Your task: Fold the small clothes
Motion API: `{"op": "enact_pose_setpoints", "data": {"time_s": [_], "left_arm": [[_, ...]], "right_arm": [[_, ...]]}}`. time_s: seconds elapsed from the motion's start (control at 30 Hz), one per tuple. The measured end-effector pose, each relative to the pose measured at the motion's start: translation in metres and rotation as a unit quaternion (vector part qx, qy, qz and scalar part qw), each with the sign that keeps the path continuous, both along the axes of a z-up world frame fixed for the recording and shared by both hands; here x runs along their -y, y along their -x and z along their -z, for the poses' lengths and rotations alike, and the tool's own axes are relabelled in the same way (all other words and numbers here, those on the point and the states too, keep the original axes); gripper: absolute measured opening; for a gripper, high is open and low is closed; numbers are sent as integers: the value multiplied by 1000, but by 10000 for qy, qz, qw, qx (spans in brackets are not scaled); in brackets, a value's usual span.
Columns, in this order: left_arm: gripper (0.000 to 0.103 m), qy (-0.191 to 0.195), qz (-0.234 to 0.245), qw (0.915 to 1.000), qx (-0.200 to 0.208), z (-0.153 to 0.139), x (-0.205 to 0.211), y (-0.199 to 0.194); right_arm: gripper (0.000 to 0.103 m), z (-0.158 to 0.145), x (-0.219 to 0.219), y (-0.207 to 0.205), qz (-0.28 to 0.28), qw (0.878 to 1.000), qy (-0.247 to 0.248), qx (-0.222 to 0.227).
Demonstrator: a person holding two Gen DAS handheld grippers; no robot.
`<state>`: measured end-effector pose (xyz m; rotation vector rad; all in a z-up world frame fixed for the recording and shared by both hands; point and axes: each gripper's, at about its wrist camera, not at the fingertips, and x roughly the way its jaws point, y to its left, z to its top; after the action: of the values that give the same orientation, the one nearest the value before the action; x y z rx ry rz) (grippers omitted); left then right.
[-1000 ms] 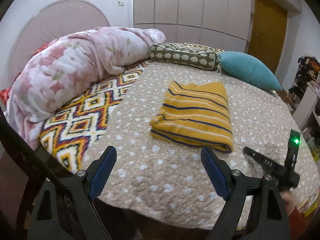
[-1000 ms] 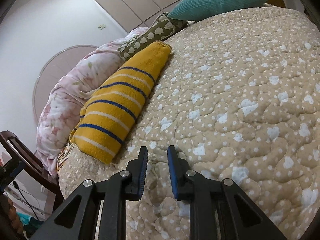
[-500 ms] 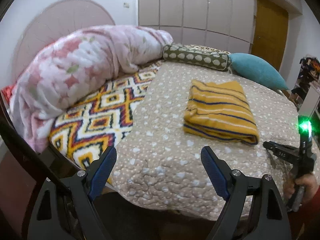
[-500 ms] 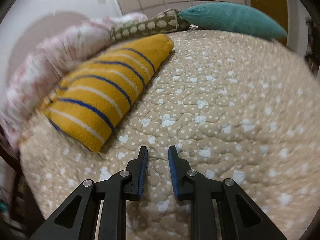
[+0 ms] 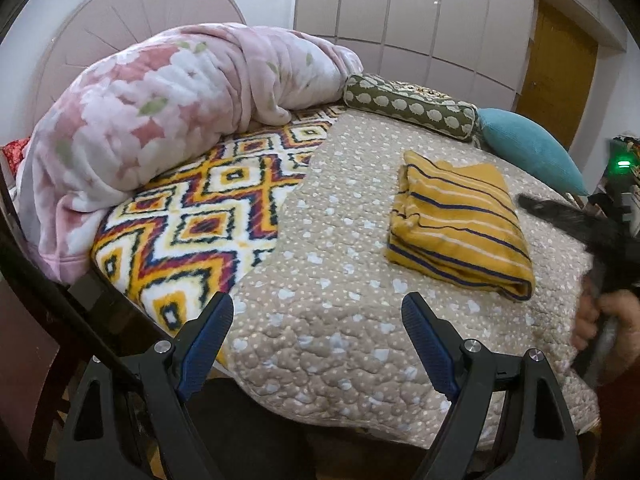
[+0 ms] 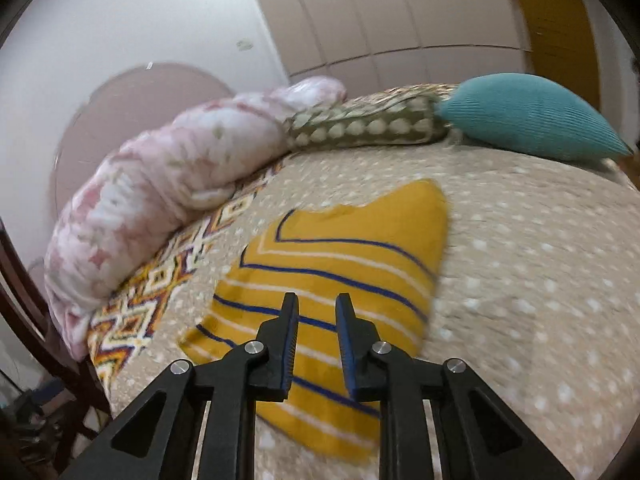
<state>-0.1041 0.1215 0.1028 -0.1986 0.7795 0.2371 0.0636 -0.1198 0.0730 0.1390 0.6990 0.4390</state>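
Where pink blanket (image 5: 168,112) lies, folded garment (image 5: 460,224) apart

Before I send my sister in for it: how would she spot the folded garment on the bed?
On the beige heart-print quilt, in front of the teal cushion, lies the folded garment. It alone is mustard yellow with thin navy and white stripes.

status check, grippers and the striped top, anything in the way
Left gripper open, off the bed edge. Right gripper nearly shut, empty, over the yellow striped top. Top folded on the quilt. Nothing blocking.
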Motion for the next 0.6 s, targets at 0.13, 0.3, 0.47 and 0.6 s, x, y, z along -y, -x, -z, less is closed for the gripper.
{"op": "enact_pose_setpoints", "data": {"time_s": [0.13, 0.3, 0.47, 0.6], "left_arm": [[85, 155, 178, 9996, -150, 3, 7, -18], [85, 10, 631, 9980, -14, -4, 27, -70], [85, 87, 897, 9958, -137, 10, 40, -148], [85, 622, 1056, 9922, -220, 24, 39, -194]], "right_arm": [[20, 55, -24, -25, -397, 9950, -59, -915], [19, 41, -5, -10, -416, 9949, -449, -798], [45, 22, 33, 5, -98, 9982, -376, -448], [66, 24, 65, -7, 252, 9969, -554, -504]]}}
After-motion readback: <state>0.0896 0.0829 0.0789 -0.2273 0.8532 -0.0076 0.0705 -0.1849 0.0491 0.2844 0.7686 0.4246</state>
